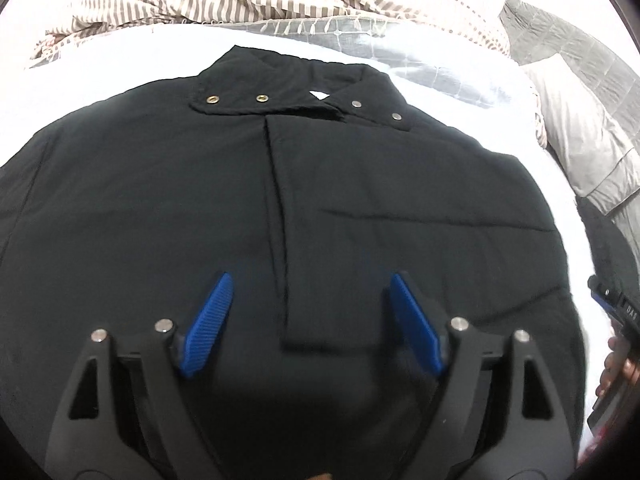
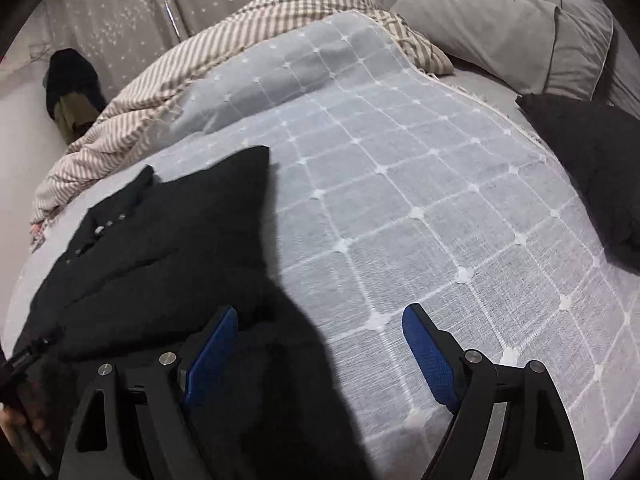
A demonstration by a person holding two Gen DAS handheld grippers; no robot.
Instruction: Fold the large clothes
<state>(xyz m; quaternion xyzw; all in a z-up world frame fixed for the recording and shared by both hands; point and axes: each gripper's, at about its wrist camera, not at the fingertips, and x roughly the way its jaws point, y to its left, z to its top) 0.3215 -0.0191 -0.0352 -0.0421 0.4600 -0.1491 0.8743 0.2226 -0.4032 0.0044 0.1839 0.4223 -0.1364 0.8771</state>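
Observation:
A black padded jacket [image 1: 180,200] lies flat on the bed, front side up. Its snap-button collar [image 1: 280,88] points away from me and the front flap [image 1: 280,200] runs down the middle. My left gripper [image 1: 310,278] hovers over the jacket's lower front, open, with only flat fabric beneath its blue pads. In the right wrist view the jacket [image 2: 160,240] fills the lower left. My right gripper [image 2: 320,310] is open above the jacket's right edge, one pad over black fabric and the other over the bedspread [image 2: 400,200]. Neither gripper holds anything.
A striped blanket [image 2: 160,92] is bunched at the far side of the bed. Grey pillows [image 2: 500,24] lie at the head end, with a dark cushion [image 2: 592,160] beside them. Dark clothes [image 2: 72,88] sit by the curtain. A hand [image 1: 616,364] shows at the right edge.

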